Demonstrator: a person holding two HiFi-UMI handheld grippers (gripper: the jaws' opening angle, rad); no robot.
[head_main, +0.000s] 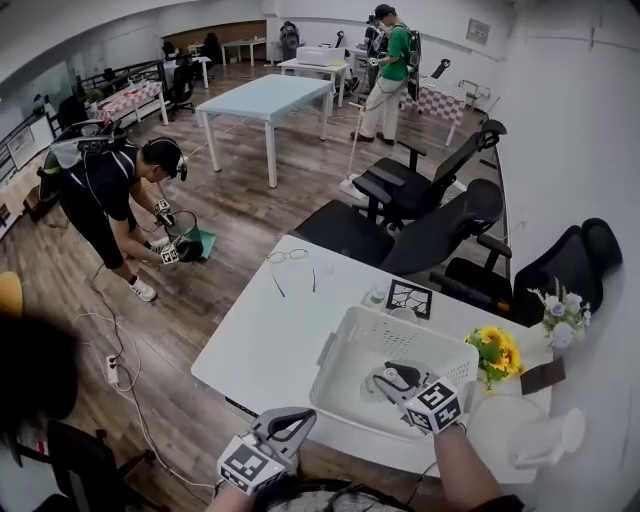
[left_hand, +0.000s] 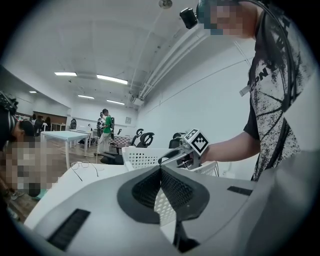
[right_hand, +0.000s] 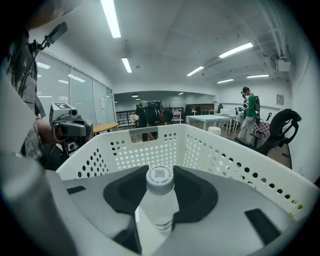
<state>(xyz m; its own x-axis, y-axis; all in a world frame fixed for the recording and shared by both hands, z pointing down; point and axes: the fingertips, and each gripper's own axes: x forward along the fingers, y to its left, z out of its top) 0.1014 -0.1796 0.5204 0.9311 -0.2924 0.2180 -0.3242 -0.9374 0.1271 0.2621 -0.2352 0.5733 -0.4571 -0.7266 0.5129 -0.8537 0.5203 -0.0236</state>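
A white perforated basket (head_main: 336, 338) stands on the white table (head_main: 270, 340) in the head view. Inside it my right gripper (head_main: 386, 379) is shut on a clear plastic bottle (right_hand: 159, 199) with a white cap, held upright between the dark pads (right_hand: 196, 192) in the right gripper view. The basket's walls (right_hand: 150, 146) surround it. My left gripper (head_main: 291, 421) hovers at the table's near edge, left of the basket; its jaws meet at the tips with nothing between them (left_hand: 161, 171). The left gripper view looks across at the basket (left_hand: 142, 157) and the right gripper (left_hand: 176, 155).
Eyeglasses (head_main: 288, 256) and two thin sticks (head_main: 279, 286) lie on the table's far side. A marker tile (head_main: 409, 298), sunflowers (head_main: 497, 352) and white flowers (head_main: 560, 312) stand right of the basket. Black office chairs (head_main: 420, 225) crowd behind. A person (head_main: 115, 195) bends over on the left floor.
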